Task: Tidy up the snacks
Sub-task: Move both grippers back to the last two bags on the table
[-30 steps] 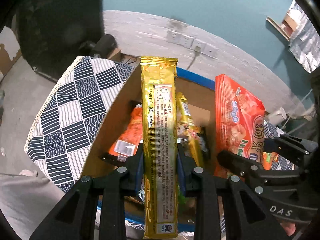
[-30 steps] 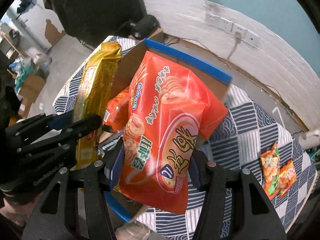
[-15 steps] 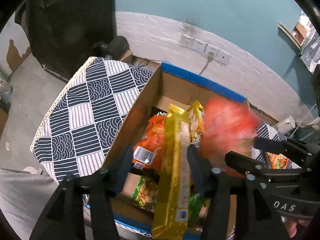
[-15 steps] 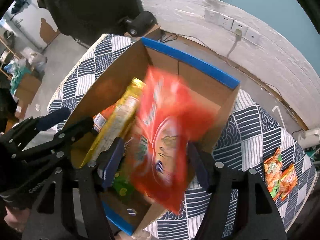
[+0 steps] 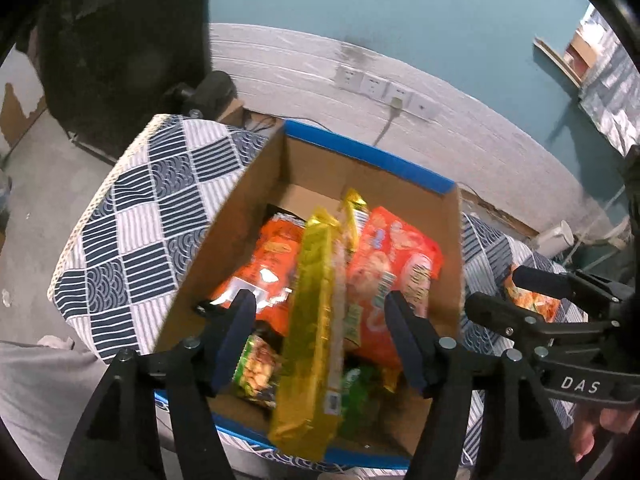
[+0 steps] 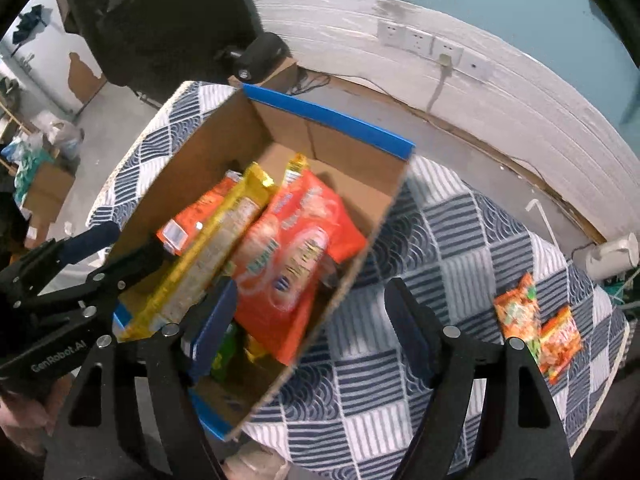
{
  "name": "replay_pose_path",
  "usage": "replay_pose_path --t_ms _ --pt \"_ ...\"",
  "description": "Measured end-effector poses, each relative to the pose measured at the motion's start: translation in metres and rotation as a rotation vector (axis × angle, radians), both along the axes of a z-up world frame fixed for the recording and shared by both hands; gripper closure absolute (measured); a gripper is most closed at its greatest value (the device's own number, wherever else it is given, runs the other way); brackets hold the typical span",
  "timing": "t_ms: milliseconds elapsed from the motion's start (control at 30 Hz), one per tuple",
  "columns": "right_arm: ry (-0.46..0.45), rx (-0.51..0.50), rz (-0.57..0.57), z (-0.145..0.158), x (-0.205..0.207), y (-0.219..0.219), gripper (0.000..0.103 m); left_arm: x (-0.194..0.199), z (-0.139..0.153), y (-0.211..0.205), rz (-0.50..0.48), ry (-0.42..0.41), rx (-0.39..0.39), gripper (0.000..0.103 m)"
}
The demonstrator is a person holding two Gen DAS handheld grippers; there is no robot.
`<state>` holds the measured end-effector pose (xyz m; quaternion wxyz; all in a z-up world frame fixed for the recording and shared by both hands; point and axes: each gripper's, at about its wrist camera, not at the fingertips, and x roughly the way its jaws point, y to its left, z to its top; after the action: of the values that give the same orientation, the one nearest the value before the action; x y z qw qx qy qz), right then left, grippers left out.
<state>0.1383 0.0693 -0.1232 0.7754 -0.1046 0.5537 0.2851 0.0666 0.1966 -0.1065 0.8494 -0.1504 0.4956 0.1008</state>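
Cardboard box [image 5: 240,216]: open-topped, blue-edged rim, standing on the patterned cloth near the counter's left end; seen from above in both wrist views.
Gold packet [image 5: 310,332]: long and narrow, lying lengthwise inside the box, its near end propped over the near rim, its far end reaching toward the middle; slightly blurred.
Orange chip bag [image 6: 292,256]: large, lying tilted in the box just right of the gold packet, touching it along one side.
Other box contents: a smaller orange packet [image 5: 264,268] left of the gold packet, a second gold packet [image 5: 352,216] behind it, a green-and-yellow packet [image 5: 256,368] low at the near left, something green beneath the pile.
Loose snacks [image 6: 536,324]: two small orange-and-green packets side by side on the cloth, well apart from the box, to its right.
Left gripper [image 5: 320,336]: above the near edge of the box, fingers spread wide, holding nothing; the gold packet lies in the gap between them without touching either finger.
Right gripper [image 6: 310,328]: above the box's right wall, fingers spread wide and holding nothing; the left finger is over the box, the right finger over the cloth.
Counter [image 6: 440,240]: covered by a navy-and-white checked cloth with wave patterns.
Wall [image 5: 400,32]: teal above, white below, with a row of sockets [image 5: 384,90] and one plugged cable.
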Motion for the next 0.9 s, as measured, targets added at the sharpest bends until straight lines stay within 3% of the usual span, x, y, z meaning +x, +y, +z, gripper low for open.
replay_pose_path --t_ms 567,900 --pt "0.019 -0.058 -0.145 -0.011 -0.004 -0.136 0.026 0.019 -0.002 -0.117 -0.181 0.076 -0.055 0.035" --pt "0.033 -0.090 -0.223 -0.012 0.014 -0.213 0.026 0.044 -0.007 -0.180 -0.256 0.125 -0.011 0.028"
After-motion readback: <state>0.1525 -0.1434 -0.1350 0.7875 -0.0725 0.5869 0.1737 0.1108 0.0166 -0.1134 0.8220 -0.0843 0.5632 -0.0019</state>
